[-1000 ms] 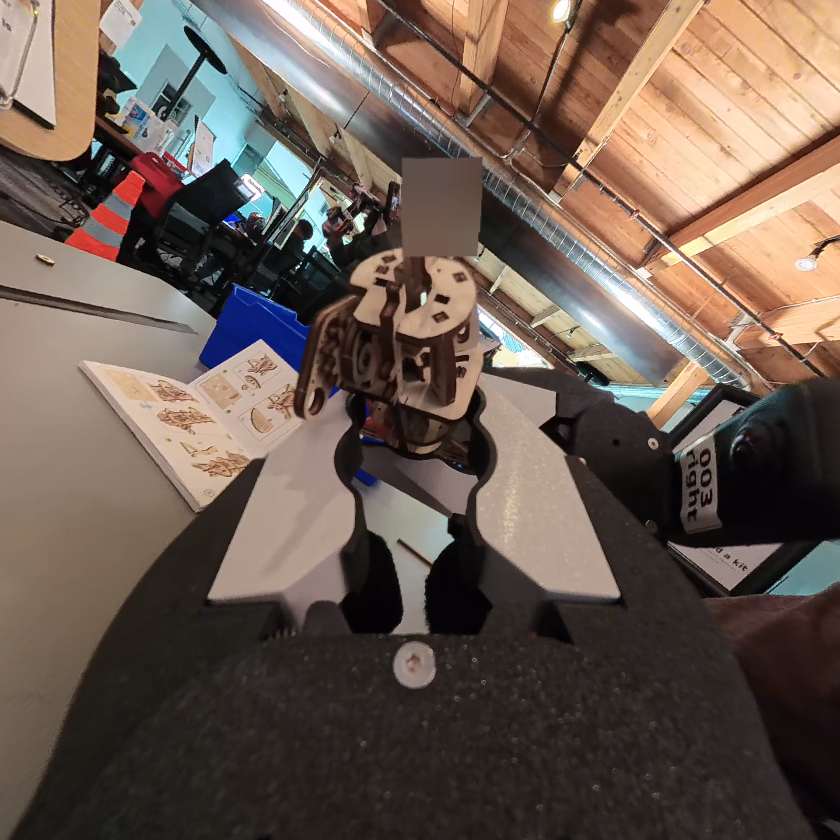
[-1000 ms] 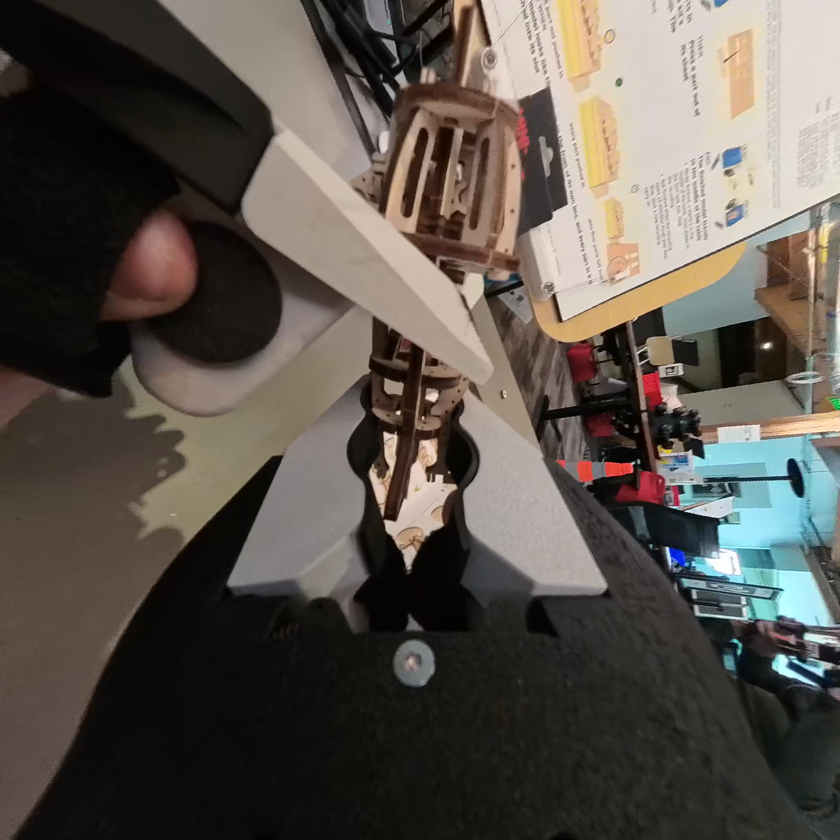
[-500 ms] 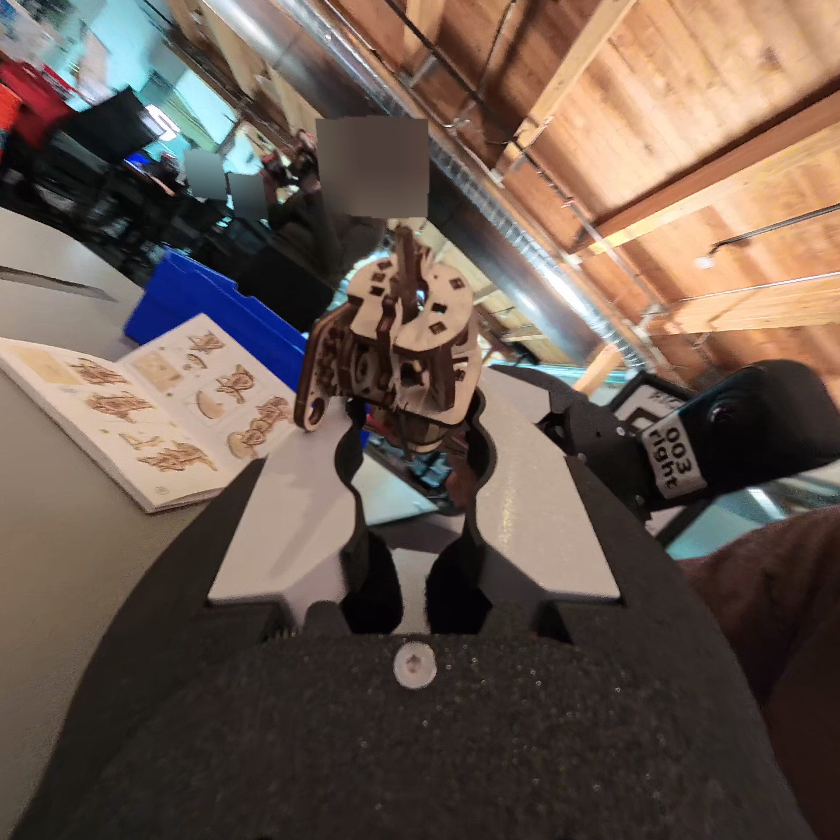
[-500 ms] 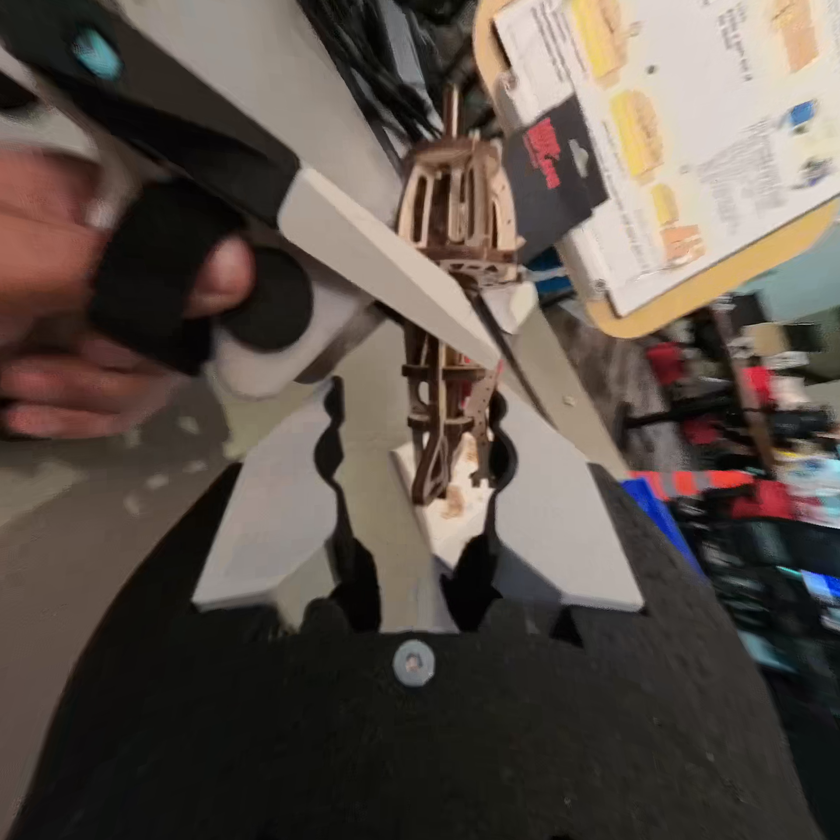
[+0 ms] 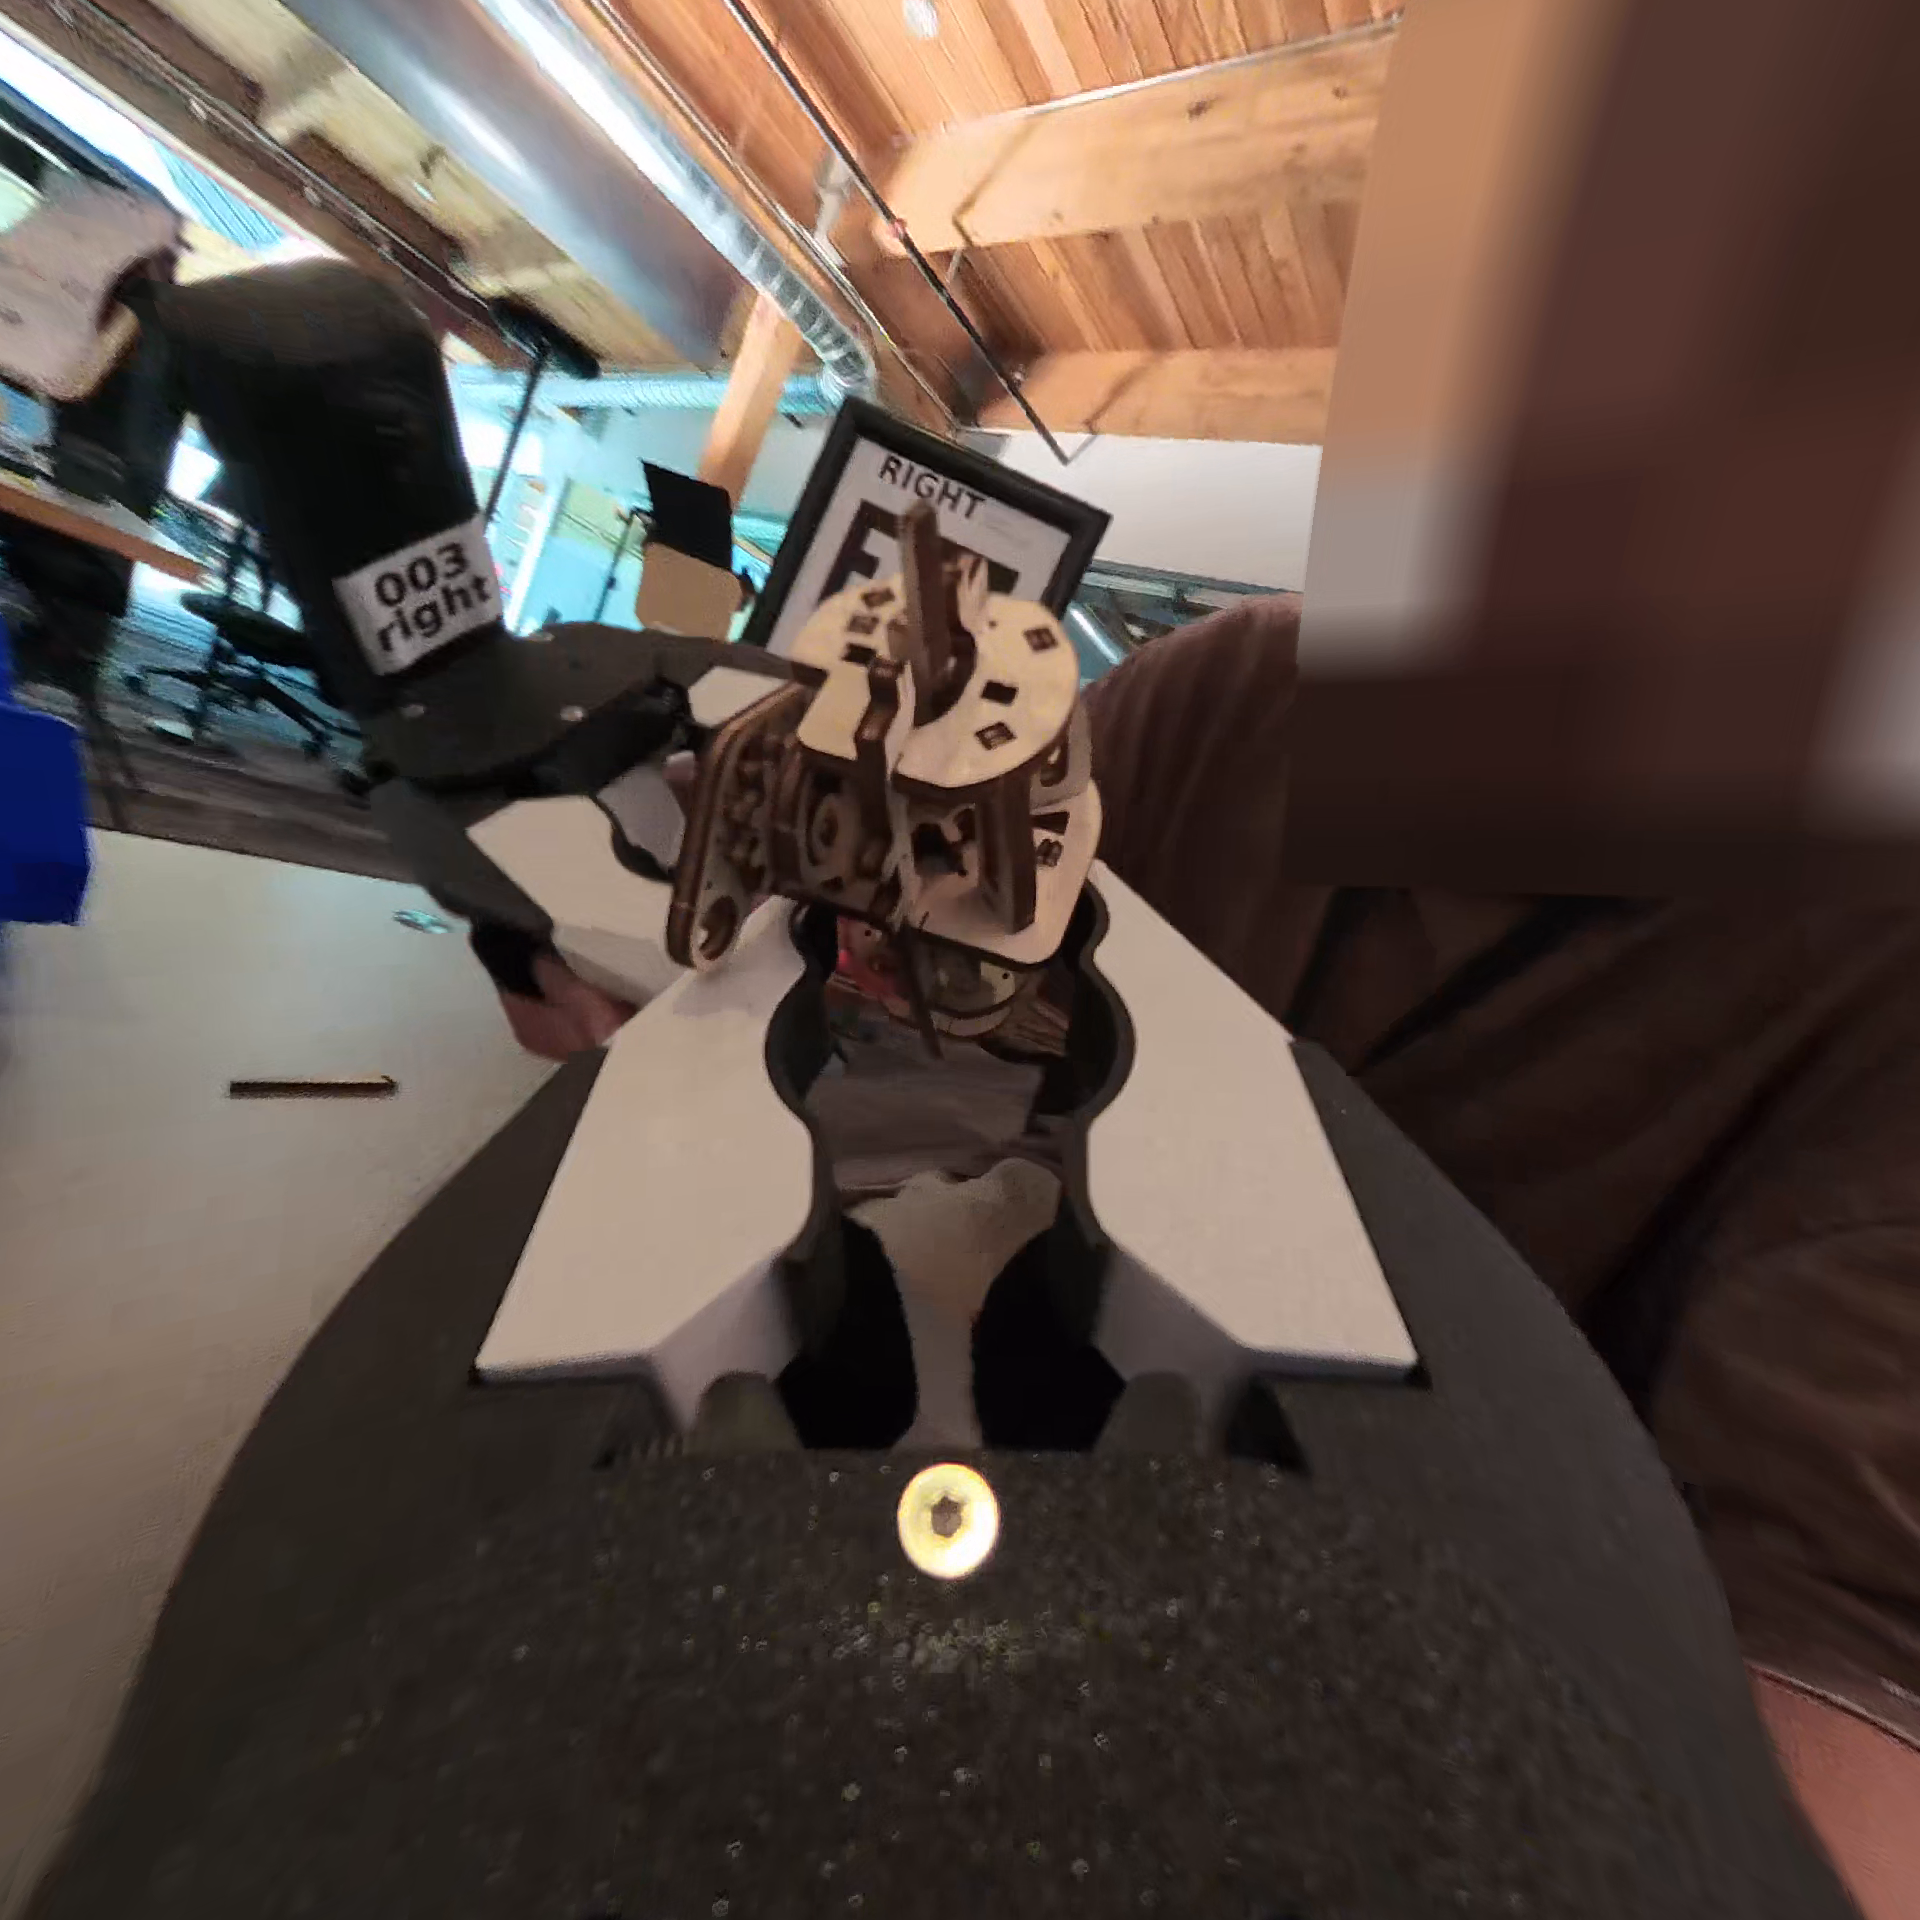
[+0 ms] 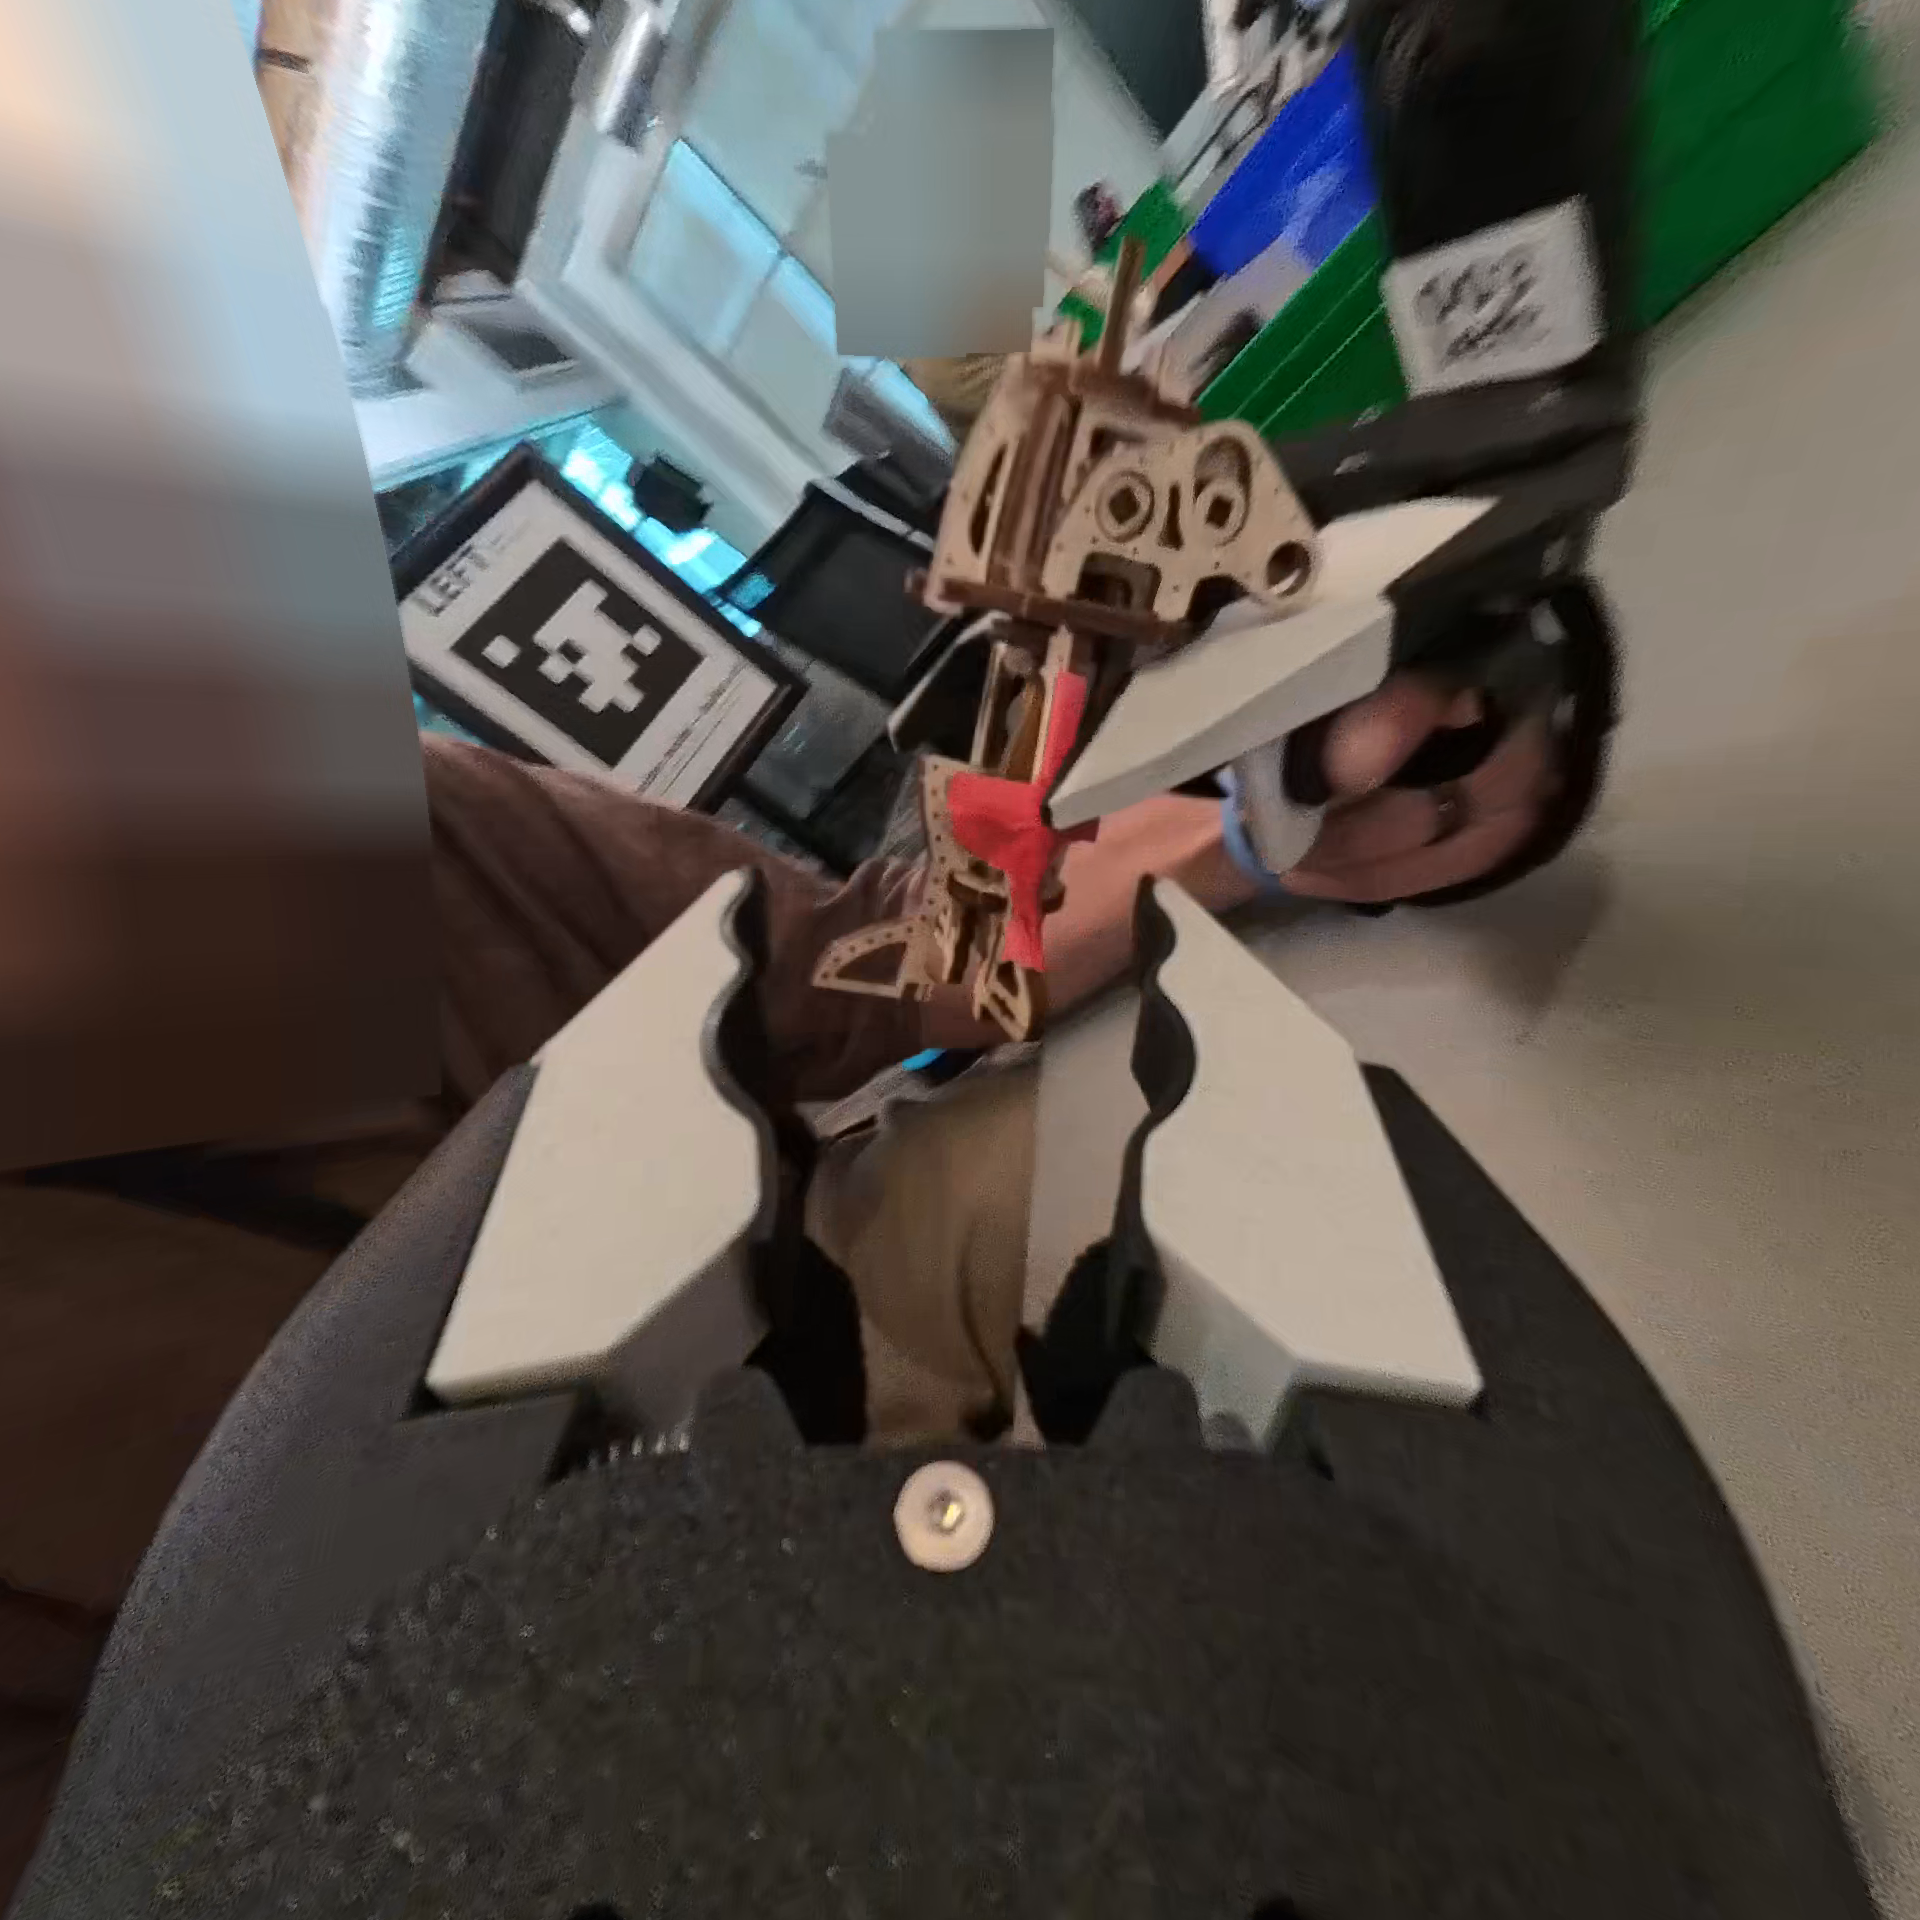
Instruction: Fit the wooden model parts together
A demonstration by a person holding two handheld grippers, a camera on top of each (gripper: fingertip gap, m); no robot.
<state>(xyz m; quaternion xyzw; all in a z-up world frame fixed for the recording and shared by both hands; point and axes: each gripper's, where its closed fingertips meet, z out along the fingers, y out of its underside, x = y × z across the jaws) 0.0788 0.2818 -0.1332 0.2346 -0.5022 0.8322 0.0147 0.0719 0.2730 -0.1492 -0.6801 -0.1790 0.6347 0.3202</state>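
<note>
Claws and wooden model, held above grey surface

Left claw (image 5: 940, 997) closed narrow on the wooden model (image 5: 894, 790), gripping its lower part between the grey fingers (image 5: 686, 1174). Model stands up out of the fingertips, pale slotted disc on top, a dark strip poking upward through it. From the right wrist view the same model (image 6: 1081, 582) shows side-on: cut-out plate above, thin lattice tail hanging down, a red scrap (image 6: 1008, 831) near the middle. Left claw's grey finger (image 6: 1257, 675) crosses it at the waist from the right side; a hand (image 6: 1423, 800) in a dark fingerless glove grips the handle behind.

Right claw (image 6: 940, 935) spread wide and empty; the model's tail hangs just ahead of its fingertips, not touching them. In the left wrist view the right claw (image 5: 613, 831) sits just left of the model, body angled up-left.

Writing: white label on each claw body; a black-framed card (image 6: 592, 655) with a block marker and a printed heading stands behind, another framed card (image 5: 935, 530) behind the model in the left view. Blue bin (image 5: 36, 790) at the far left edge. Small dark strip (image 5: 312, 1088) lies on the surface (image 5: 156, 1143), left of the left claw.
</note>
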